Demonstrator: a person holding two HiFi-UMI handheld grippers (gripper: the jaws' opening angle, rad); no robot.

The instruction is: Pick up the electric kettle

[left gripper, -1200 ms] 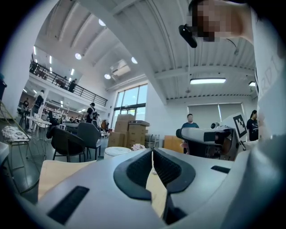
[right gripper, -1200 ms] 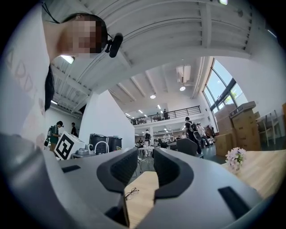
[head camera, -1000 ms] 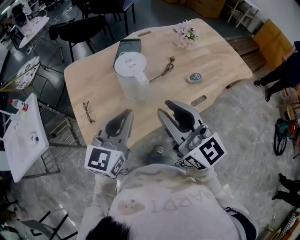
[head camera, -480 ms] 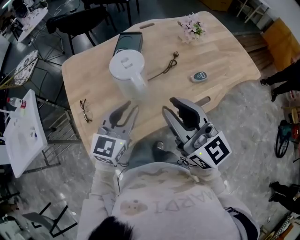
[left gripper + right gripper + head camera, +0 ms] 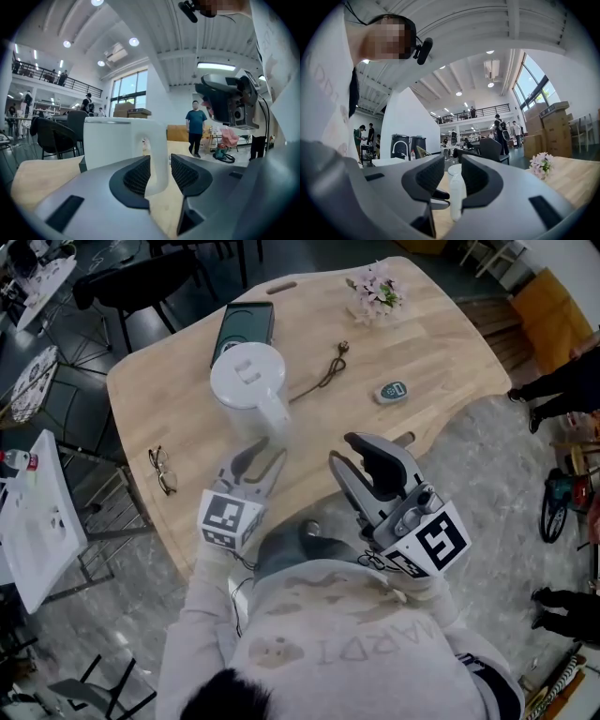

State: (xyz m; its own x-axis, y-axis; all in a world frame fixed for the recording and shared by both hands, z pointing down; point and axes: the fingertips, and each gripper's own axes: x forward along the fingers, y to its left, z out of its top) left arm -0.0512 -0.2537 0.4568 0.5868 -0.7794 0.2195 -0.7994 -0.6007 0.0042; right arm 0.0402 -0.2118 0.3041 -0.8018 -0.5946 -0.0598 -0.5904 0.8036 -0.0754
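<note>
Evidently the reach-in was in hand — the left claw (image 5: 258,454), jaws opening, framed the handle (image 5: 157,157) of the white plastic electric kettle (image 5: 247,381) standing on the pale wooden tabletop (image 5: 441,343), not yet pressed — so closing, then lifting, seemed next.

Head view: from above, facing steeply down on the whole wooden table (image 5: 450,362). Left gripper view: low, level across the tabletop, very near the white kettle (image 5: 112,140) (handle dead centre). Right gripper view: equally low, farther back, facing the same kettle and the pink flowers (image 5: 541,164), both shared with the head view
</note>
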